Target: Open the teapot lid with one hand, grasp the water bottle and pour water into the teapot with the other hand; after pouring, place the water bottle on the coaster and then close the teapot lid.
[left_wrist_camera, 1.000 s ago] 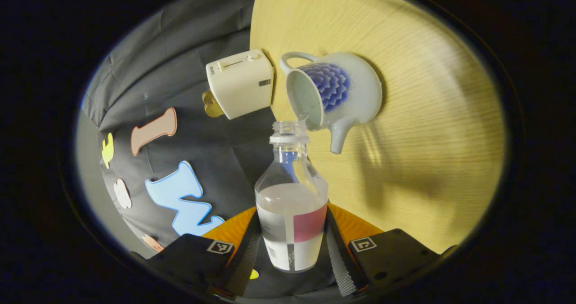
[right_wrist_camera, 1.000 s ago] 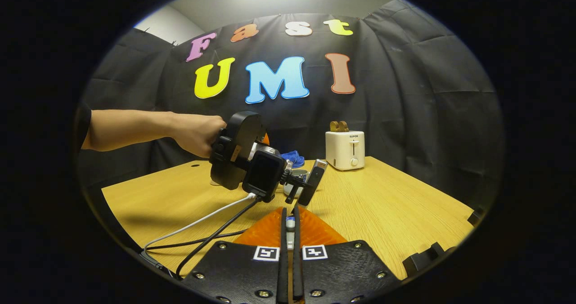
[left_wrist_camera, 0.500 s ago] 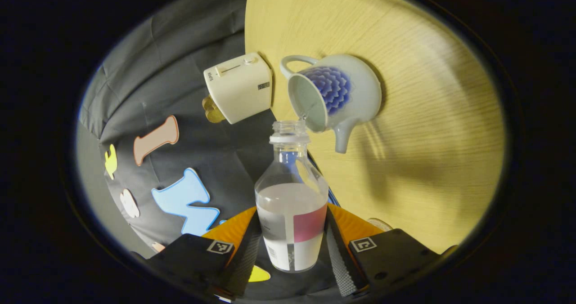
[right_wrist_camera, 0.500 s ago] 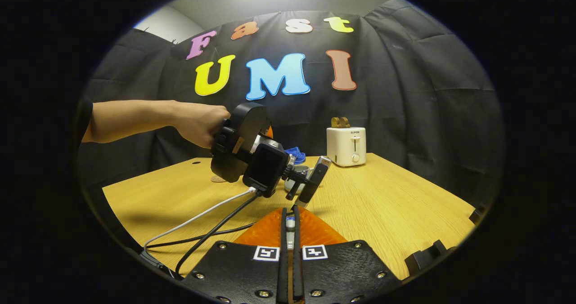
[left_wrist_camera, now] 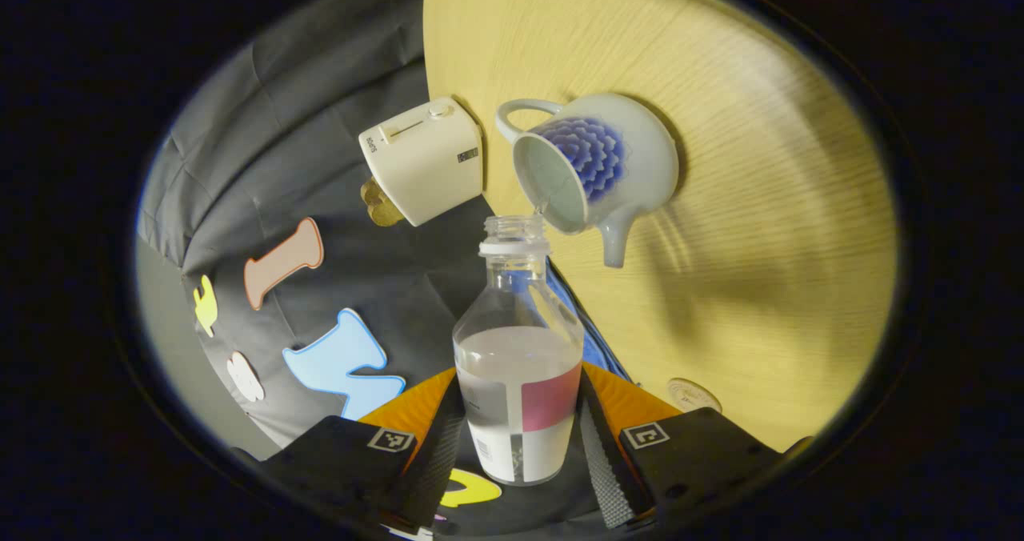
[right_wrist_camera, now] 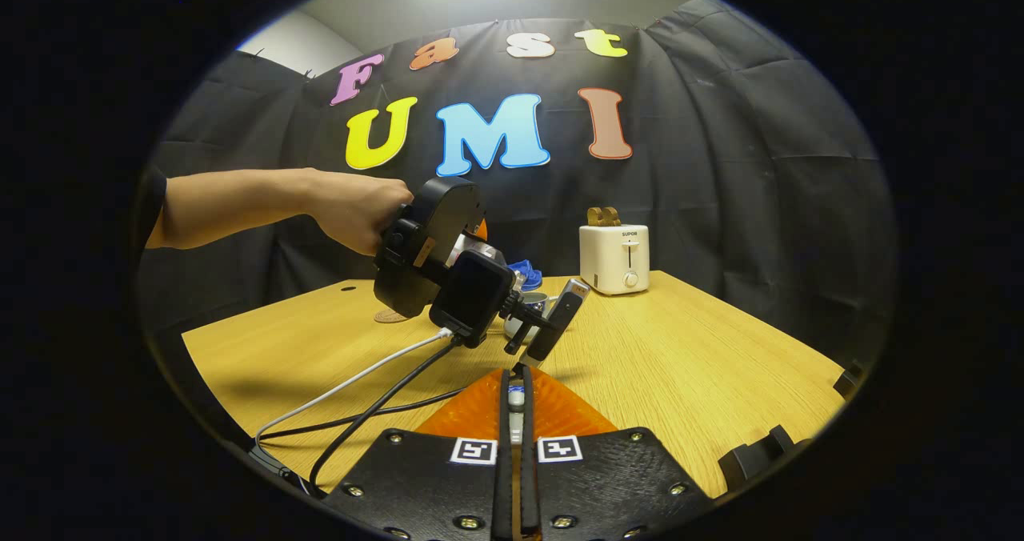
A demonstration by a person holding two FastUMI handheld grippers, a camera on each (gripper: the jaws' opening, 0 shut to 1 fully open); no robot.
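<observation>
Coaster (left_wrist_camera: 693, 394) newly in left gripper view

Dim booth — overhead light, fisheye-warped edges

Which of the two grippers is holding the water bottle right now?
The left gripper: its fingers clamp the clear plastic water bottle, tilted toward the white teapot. The right gripper pinches something small instead.

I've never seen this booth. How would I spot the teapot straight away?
Start at the wooden table and find the cream toaster near its back edge. Beside it stands the teapot: white, lidless, with a loop handle and short spout. Its blue scale pattern sets it apart from the plain toaster.
</observation>
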